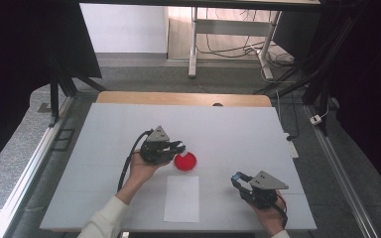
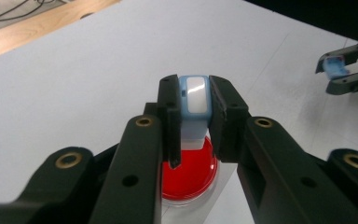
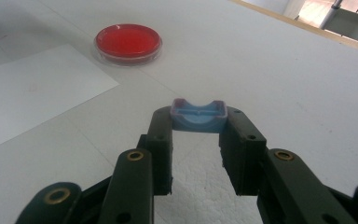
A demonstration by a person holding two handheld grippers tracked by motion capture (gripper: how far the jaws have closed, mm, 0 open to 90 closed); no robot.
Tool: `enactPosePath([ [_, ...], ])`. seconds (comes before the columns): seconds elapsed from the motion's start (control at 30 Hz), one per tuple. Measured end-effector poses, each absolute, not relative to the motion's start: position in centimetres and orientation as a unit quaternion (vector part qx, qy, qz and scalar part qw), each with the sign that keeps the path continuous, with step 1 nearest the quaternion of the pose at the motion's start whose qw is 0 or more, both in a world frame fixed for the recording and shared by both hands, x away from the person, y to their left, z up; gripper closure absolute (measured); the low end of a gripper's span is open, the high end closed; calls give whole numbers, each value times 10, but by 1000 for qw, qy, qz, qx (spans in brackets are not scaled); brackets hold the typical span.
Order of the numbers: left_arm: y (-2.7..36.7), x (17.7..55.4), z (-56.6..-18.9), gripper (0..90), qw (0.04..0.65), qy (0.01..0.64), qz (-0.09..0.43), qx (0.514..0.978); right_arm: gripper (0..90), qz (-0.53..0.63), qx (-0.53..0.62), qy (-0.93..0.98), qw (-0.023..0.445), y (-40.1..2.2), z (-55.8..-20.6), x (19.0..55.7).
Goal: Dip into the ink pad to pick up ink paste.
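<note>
A round red dish (image 1: 185, 161) with a clear rim sits on the white table, just past a white paper sheet (image 1: 181, 198). My left gripper (image 1: 180, 147) hangs right over the dish's left edge, shut on a small light-blue piece with a glossy white face (image 2: 194, 100); the red dish (image 2: 191, 172) lies beneath the jaws. My right gripper (image 1: 236, 178) rests low at the table's right, shut on a small blue cap-like piece with a curved notch (image 3: 199, 116). From there the red dish (image 3: 128, 43) lies far off to the left.
The white foam board (image 1: 238, 134) covers a wooden table whose far edge (image 1: 129, 97) shows. Dark frame posts stand at both sides, and a cable strip (image 1: 291, 147) lies off the right edge. The right gripper (image 2: 331, 70) shows in the left gripper view.
</note>
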State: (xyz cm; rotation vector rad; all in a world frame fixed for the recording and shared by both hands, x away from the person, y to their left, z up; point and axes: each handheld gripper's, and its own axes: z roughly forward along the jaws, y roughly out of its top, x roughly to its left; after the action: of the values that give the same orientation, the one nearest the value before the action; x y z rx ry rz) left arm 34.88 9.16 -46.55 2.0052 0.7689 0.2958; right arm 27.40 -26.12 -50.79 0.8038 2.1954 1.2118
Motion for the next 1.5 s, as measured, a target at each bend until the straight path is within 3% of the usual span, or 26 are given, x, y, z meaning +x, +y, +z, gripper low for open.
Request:
enactPosePath([
  [1.5, 74, 361, -501, 761, 402, 306, 122, 854, 651, 440, 295, 810, 251, -259, -511, 274],
])
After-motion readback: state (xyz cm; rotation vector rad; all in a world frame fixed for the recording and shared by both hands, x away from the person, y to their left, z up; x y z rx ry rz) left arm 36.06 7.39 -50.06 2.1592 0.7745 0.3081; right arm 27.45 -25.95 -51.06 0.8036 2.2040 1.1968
